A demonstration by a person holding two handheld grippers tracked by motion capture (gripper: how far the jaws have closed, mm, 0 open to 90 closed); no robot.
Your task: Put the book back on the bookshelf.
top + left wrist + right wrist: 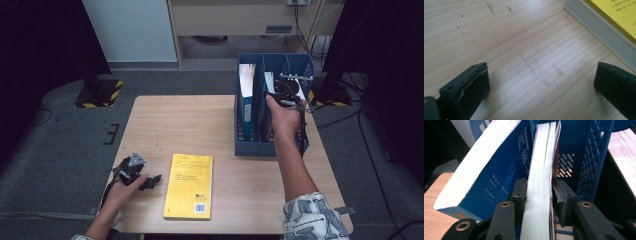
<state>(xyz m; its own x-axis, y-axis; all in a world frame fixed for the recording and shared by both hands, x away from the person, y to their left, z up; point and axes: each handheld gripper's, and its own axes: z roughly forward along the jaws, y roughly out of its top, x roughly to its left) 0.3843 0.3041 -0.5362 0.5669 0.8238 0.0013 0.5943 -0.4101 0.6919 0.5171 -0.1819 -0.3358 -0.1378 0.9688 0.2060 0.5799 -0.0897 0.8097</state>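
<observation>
While the right gripper (539, 195) has its jaws set on either side of a thin book (541, 177), the left pad lies against the page edges and a slight gap shows at the right pad, so a firm clamp cannot be confirmed. The thin book stands upright in the blue rack (300, 65), middle compartment, beside a thick blue book (496, 170) leaning in the next slot. The rack stands at the table's (175, 120) far right. The left gripper (541, 82) rests near the table's front left edge, jaws wide apart and empty, over bare wood. A yellow book (190, 185) lies flat just beside it.
</observation>
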